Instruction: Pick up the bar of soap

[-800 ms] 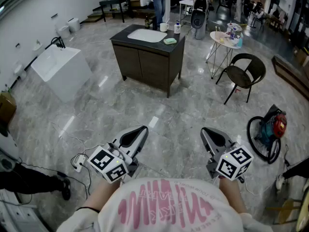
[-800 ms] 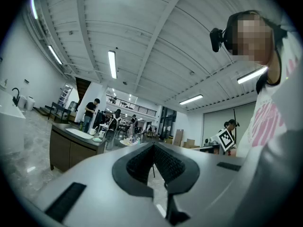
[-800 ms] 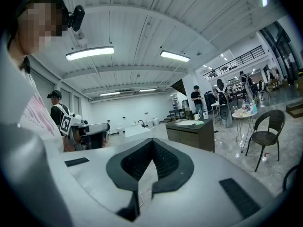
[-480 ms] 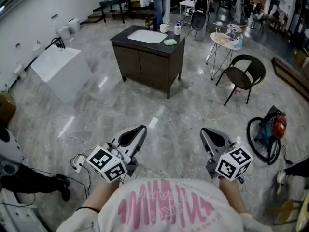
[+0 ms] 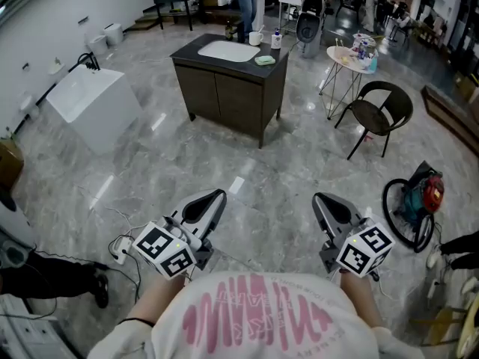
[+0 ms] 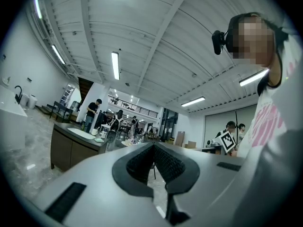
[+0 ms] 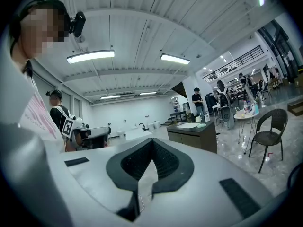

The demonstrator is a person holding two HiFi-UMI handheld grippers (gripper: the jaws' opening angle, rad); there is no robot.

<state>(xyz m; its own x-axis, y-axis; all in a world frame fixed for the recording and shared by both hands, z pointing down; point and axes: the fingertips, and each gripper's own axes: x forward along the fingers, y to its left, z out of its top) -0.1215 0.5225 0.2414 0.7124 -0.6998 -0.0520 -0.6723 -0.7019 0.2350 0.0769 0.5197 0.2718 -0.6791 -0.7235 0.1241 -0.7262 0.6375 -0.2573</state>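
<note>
A pale green bar of soap lies on the dark top of a vanity cabinet across the room, next to its white basin. In the right gripper view the soap shows small on that counter. Both grippers are low by my body, far short of the cabinet. My left gripper points toward it with its jaws together and nothing between them. My right gripper is shut and empty too.
A white sink block stands at the left wall. Right of the cabinet are a round white table and a black chair. A red and blue machine with a hose lies at the right. Cables run over the floor at the left. A person stands behind the cabinet.
The head view has shifted slightly, so the cabinet sits a little higher in the picture. Both grippers keep the same pose, shut.
</note>
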